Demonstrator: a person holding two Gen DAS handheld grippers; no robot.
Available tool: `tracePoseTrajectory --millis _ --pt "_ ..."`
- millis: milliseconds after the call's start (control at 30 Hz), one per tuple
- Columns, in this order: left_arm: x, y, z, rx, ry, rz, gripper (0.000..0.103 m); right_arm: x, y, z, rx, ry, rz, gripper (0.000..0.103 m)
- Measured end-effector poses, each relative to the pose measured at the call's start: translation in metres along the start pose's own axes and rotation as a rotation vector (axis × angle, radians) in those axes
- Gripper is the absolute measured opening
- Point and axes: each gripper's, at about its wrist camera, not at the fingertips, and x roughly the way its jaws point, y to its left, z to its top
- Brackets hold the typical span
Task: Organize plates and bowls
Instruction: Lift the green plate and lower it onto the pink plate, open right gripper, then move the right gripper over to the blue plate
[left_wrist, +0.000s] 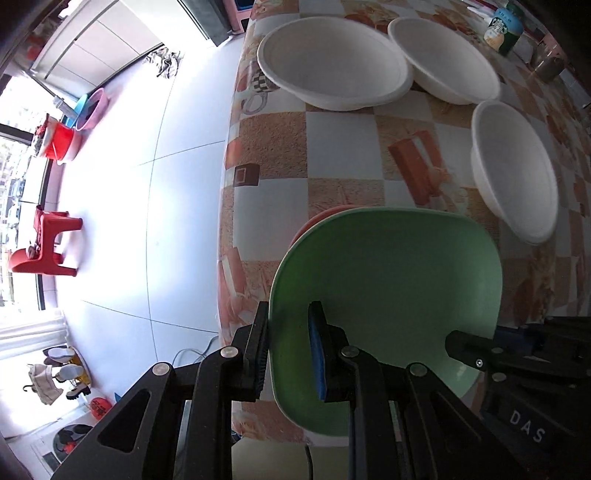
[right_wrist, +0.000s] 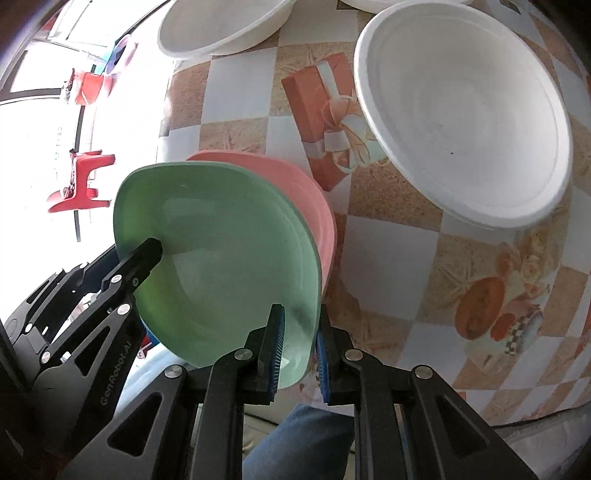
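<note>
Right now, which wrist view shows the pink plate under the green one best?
The right wrist view: the pink plate shows a broad curved band of rim and wall behind the green plate. In the left wrist view only a thin reddish sliver peeks out past the green plate's far edge, so its shape can't be judged there.

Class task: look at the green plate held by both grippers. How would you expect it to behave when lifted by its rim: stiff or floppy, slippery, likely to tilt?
The green plate keeps its shape between two rim grips, so it is probably stiff. Its smooth, glossy surface may slip on the fingers. Held only at its edges, it could tilt if either the left gripper or the right gripper lets go.
</note>
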Motion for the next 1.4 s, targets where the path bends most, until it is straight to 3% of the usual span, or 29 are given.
tracePoseTrajectory --millis 133,267,300,400,600,667,700,833,1067,1400 --pt "0.006 0.002 0.001 -0.009 -0.012 0.015 0.032 0.003 0.010 -0.007 -0.008 -0.012 0.031 0.020" --pt "-0.007 0.002 -0.001 -0.017 -0.062 0.031 0.072 -0.003 0.014 -0.012 -0.042 -0.021 -0.008 0.021" --pt "-0.012 0.000 -0.001 -0.016 -0.074 0.027 0.076 -0.010 0.009 -0.015 -0.048 -0.033 -0.010 0.024" --pt "-0.028 -0.011 -0.003 -0.014 -0.104 -0.003 0.080 -0.032 -0.005 -0.024 -0.048 -0.091 -0.025 0.086" --pt "-0.052 -0.057 0.006 0.038 -0.126 -0.137 0.085 -0.079 -0.051 -0.048 0.002 -0.187 -0.058 0.087" --pt "-0.059 -0.076 0.008 0.063 -0.122 -0.199 0.094 -0.091 -0.072 -0.058 0.035 -0.210 -0.087 0.094" --pt "-0.061 -0.087 0.011 0.075 -0.115 -0.237 0.099 -0.098 -0.086 -0.066 0.057 -0.226 -0.108 0.103" --pt "-0.068 -0.124 0.016 0.138 -0.080 -0.304 0.103 -0.122 -0.131 -0.087 0.135 -0.283 -0.173 0.103" --pt "-0.075 -0.187 0.020 0.275 -0.052 -0.310 0.103 -0.155 -0.197 -0.113 0.251 -0.345 -0.285 0.103" --pt "-0.077 -0.259 0.021 0.425 -0.023 -0.249 0.103 -0.173 -0.259 -0.128 0.377 -0.347 -0.280 0.103"
